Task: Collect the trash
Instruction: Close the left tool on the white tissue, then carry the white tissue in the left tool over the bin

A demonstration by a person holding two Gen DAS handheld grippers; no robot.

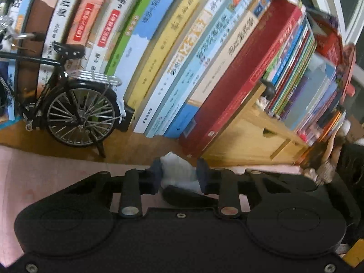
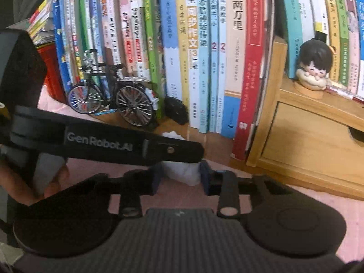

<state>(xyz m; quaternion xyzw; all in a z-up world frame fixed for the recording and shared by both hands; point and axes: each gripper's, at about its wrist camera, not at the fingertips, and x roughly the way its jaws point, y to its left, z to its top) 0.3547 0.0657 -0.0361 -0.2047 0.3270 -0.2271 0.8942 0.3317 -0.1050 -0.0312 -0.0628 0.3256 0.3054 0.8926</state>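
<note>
A crumpled white tissue [image 1: 178,170] lies on the pink desk mat [image 1: 56,170] by the books. My left gripper [image 1: 180,176] is shut on it, with a blue pad pressing on each side. In the right wrist view my right gripper [image 2: 181,177] is likewise shut on white tissue [image 2: 182,173]. The left gripper's black finger [image 2: 173,151] slants in from the left and crosses over this wad. More white tissue [image 2: 170,134] shows just beyond that finger. I cannot tell whether both grippers hold one wad or two.
A row of upright books [image 1: 182,56] stands close behind. A model bicycle [image 1: 77,104] is at the left, and a wooden drawer box [image 2: 307,141] with a small figurine [image 2: 315,66] is at the right. A person's fingers [image 2: 54,182] hold the left gripper.
</note>
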